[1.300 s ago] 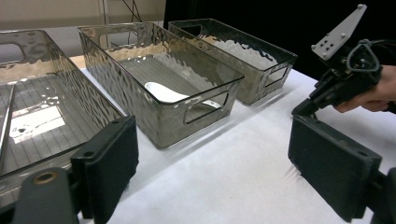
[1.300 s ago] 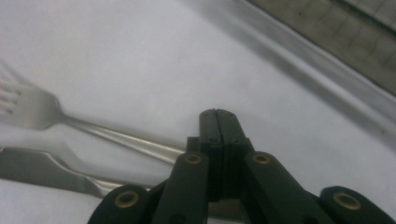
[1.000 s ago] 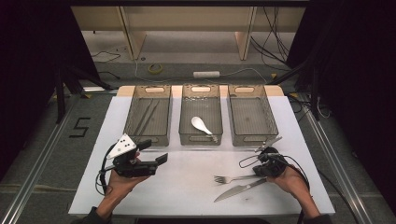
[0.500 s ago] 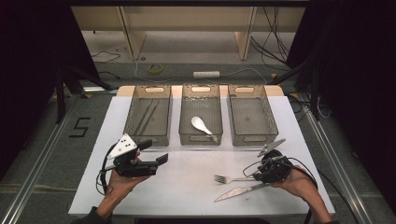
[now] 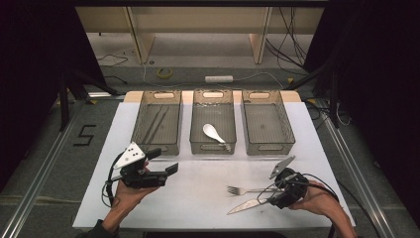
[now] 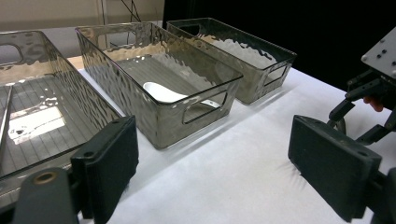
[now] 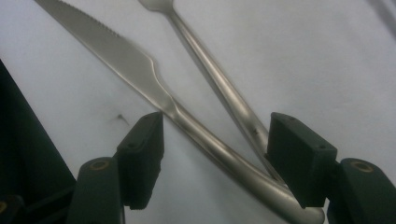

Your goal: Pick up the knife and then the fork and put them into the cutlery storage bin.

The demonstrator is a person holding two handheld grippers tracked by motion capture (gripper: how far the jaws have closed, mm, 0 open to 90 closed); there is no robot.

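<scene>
Right gripper (image 7: 212,158) fingers just opened, straddling knife (image 7: 140,79) and fork (image 7: 210,74) handles on tabletop (image 5: 198,198). Left gripper (image 6: 212,163) fingers open, empty.

Between my right gripper's (image 7: 212,158) black jaws lie a silver knife (image 7: 140,79), its blade serrated, and a silver fork (image 7: 210,74) on the white worktop (image 7: 327,60). Beyond my left gripper's (image 6: 212,175) black jaws, smoky rippled bins (image 6: 205,79) hold a white spoon (image 6: 161,92).

"5" on floor (image 5: 85,135), left
</scene>
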